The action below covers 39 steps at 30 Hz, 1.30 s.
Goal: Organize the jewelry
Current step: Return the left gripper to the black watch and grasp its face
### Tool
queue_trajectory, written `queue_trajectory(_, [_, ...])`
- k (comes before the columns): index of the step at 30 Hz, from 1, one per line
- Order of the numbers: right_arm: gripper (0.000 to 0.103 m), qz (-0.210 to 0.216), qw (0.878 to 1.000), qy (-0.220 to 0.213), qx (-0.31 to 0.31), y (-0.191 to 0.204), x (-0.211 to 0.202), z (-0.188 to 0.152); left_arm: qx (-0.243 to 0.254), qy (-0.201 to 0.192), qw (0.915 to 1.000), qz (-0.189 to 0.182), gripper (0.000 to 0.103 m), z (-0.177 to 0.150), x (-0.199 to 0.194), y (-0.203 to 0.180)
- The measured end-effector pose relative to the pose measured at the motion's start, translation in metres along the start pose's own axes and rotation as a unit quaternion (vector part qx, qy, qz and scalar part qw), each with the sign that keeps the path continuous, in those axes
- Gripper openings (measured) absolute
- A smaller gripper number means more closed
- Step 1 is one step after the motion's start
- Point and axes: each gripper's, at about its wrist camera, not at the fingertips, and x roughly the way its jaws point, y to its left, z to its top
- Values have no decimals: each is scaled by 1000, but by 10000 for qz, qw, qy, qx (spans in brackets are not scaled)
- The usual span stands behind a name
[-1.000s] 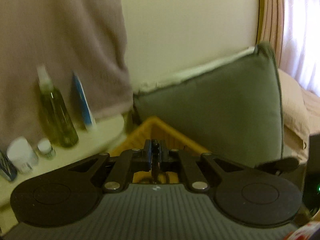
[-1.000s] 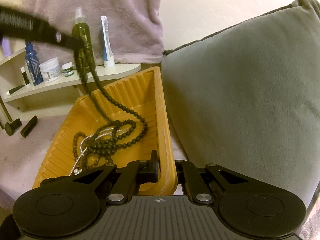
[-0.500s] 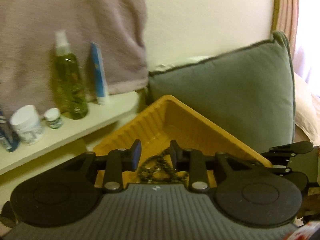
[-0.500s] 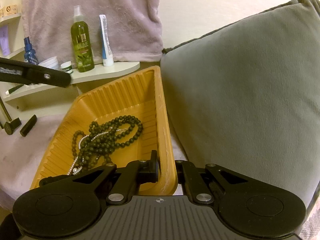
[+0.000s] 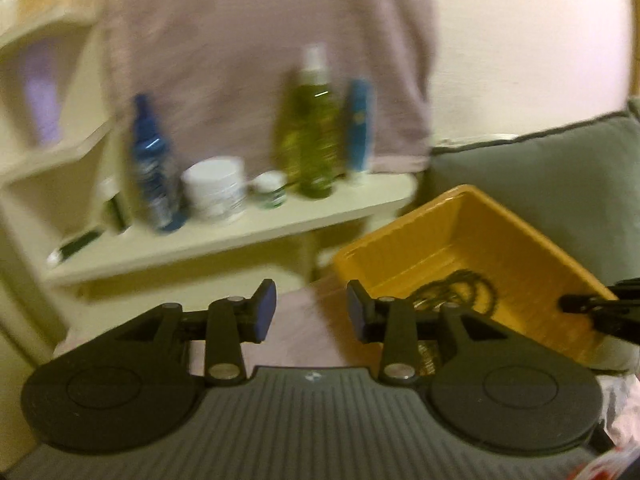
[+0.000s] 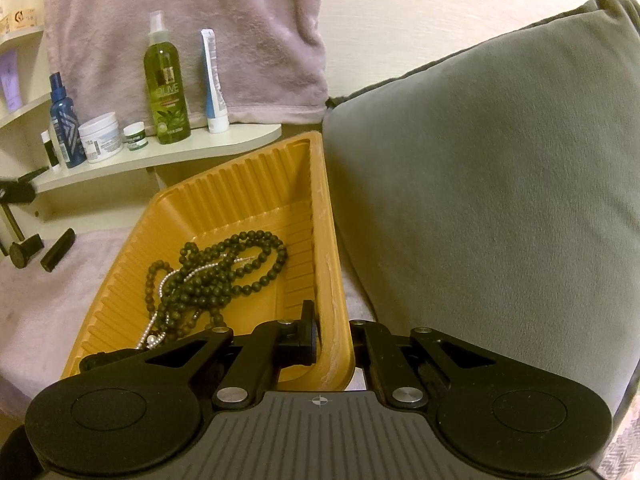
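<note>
An orange ribbed tray [image 6: 240, 184] lies on a mauve cloth. In it lie a dark bead necklace [image 6: 224, 268] and a thin silvery chain [image 6: 160, 320], tangled together. My right gripper [image 6: 334, 332] is shut on the tray's right rim, one finger inside the wall, one outside. My left gripper [image 5: 311, 312] is open and empty, low over the cloth, left of the tray [image 5: 516, 236]. The beads [image 5: 452, 292] show blurred in the left wrist view.
A grey cushion [image 6: 492, 184] leans against the tray's right side. A cream shelf [image 6: 160, 156] behind holds a green spray bottle [image 6: 166, 88], a tube [image 6: 214, 80], a blue bottle and jars. Two dark cylinders [image 6: 40, 250] lie on the cloth at left. A mauve towel hangs on the wall.
My left gripper opened and let the bead necklace fall into the tray, then swung left away from it. My right gripper has kept its hold on the rim.
</note>
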Motion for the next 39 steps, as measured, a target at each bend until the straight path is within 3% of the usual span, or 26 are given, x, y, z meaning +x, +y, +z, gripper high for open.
queue_trajectory(8, [4,-22,10000,6,-62,1,-1,-1,-638,163,9948,775,35,-40,-12,54])
queue_trajectory(13, [4,-44,9999,17,-90,1,-1,0,-718,244,9892,1252,36,-59,-16,81])
queue_trajectory(29, [5,-143,9997,144,-95,0,4,0,-848,401,9788,1823,37,-88,16,130])
queue_trajectory(35, [5,-203,9995,180,-146,3,6,1,-1072,350,9743,1950,60,-88,35,148])
queue_trajectory(39, [5,-233,9994,214,-162,3,8,1,-1193,321,9716,2018,63,-87,51,159])
